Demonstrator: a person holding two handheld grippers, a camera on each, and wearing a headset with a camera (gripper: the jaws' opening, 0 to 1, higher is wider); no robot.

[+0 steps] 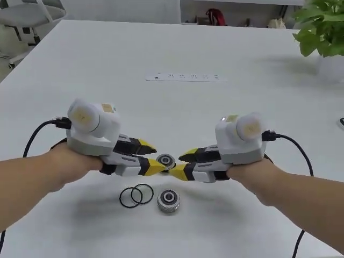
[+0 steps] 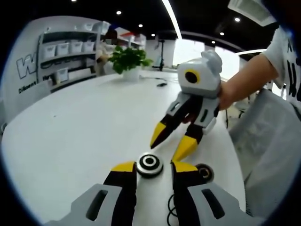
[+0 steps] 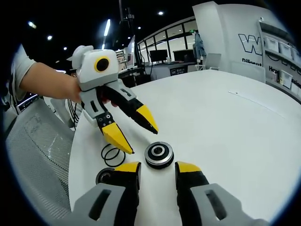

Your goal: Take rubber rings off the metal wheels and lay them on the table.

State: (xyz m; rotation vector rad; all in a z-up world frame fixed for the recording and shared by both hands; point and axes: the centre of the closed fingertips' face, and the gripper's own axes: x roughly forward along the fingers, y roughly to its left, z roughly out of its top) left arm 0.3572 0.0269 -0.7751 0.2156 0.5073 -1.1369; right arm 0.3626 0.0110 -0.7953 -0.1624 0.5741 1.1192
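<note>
Overhead, left gripper (image 1: 160, 159) and right gripper (image 1: 177, 165) both spread, flanking a wheel (image 1: 165, 160) on the table (image 1: 215, 118); two rings (image 1: 136, 195) already off nearby. From the left gripper view, wheel between its open jaws. From the right gripper view, wheel just ahead; next, probably clamping it and peeling another off.

We see 1 socket strip (image 1: 186, 77) lying flat, centre far. 1 potted plant (image 1: 322, 29) far right. We note office chair (image 1: 29, 13) far left, shelves (image 2: 66, 56) with bins, mesh chair (image 3: 37, 155) nearby.

Right gripper (image 3: 158, 170), jaws apart, sits just behind a metal wheel (image 3: 159, 155) on the white worktop (image 3: 211, 122); left gripper (image 3: 141, 140) faces it, rubber rings (image 3: 111, 154) beside.
</note>
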